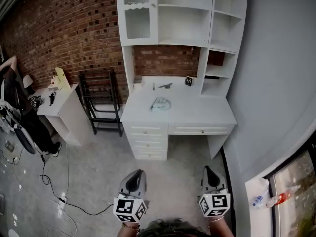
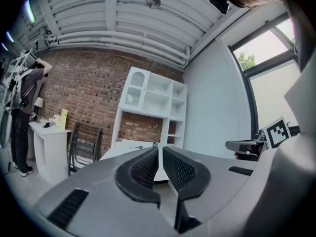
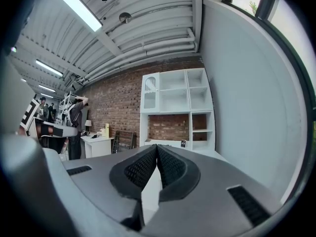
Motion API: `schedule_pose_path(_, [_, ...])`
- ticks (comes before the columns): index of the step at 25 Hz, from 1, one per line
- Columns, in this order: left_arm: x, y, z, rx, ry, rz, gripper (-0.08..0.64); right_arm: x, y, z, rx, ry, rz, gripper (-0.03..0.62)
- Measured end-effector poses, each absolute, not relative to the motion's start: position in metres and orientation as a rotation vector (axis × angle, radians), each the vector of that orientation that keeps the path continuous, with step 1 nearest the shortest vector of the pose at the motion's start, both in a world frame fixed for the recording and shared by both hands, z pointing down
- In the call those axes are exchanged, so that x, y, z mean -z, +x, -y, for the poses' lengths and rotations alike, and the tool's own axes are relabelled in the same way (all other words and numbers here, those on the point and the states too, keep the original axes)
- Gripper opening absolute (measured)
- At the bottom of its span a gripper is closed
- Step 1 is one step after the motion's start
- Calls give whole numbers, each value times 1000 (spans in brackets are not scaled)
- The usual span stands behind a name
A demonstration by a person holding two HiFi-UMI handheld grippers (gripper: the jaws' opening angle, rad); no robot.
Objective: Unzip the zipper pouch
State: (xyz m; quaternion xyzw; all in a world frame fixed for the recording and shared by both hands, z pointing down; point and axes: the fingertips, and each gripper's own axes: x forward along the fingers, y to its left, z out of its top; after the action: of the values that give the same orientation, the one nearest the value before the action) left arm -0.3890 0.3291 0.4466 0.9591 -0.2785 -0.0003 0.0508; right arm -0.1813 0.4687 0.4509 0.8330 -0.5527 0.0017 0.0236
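Observation:
A pale, see-through zipper pouch [image 1: 160,103] lies flat near the middle of the white desk [image 1: 207,113], far ahead of me. Both grippers are held low and close to my body, well short of the desk. My left gripper [image 1: 135,174] is shut with nothing between its jaws, and its tips [image 2: 160,149] meet in the left gripper view. My right gripper [image 1: 208,172] is also shut and empty; in the right gripper view its tips [image 3: 157,147] touch and point level at the desk.
A white hutch with shelves [image 1: 180,19] rises behind the desk against a brick wall. Small dark items [image 1: 165,86] lie at the desk's back. A black rack [image 1: 102,102] and a small white side table [image 1: 64,110] stand left. A person [image 1: 19,112] stands far left; cables [image 1: 54,181] cross the floor.

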Motion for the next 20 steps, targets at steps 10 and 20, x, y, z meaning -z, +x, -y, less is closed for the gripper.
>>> schedule_pose_path(10, [-447,-363,-328,-23,2931,787,245,-448,-171,-452,0,2511,1815,209])
schedule_pose_path(20, [-434,-342,-348,71,2974,672,509,-451,-170,-442,21,2448,1936,531])
